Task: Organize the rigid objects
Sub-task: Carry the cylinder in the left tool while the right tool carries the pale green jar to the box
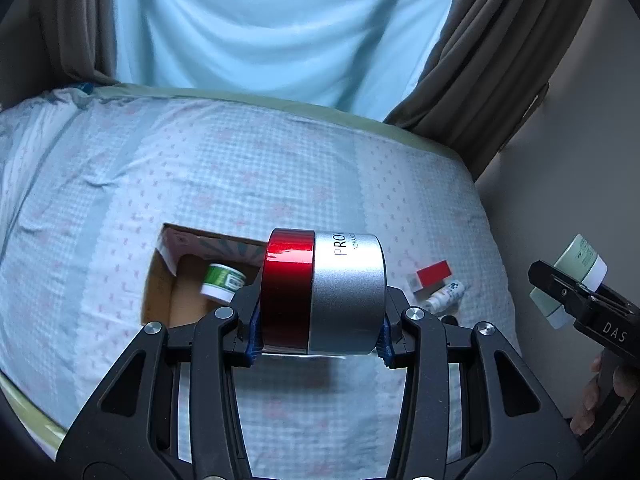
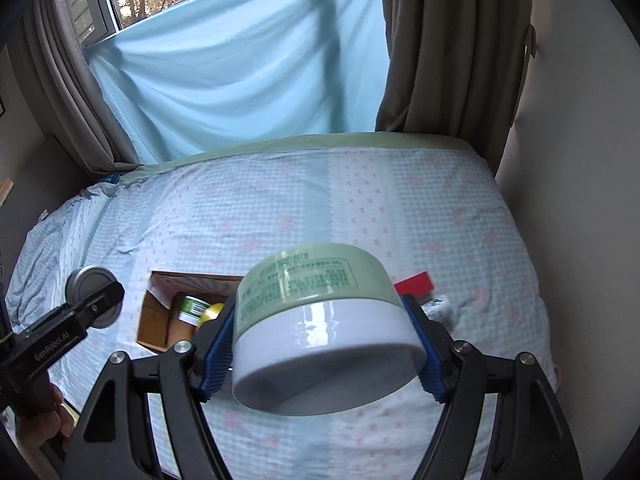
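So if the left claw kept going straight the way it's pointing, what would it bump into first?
Probably the open cardboard box on the bed, or the sheet just beside it. The left claw points steeply down, shut on the red and silver jar, with nothing else seen between. Depth is hard to judge here.

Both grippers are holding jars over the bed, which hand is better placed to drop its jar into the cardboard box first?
Left, probably. The left gripper holds the red and silver jar right beside the cardboard box, overlapping its near corner. The right gripper, with the green and white jar, sits further right.
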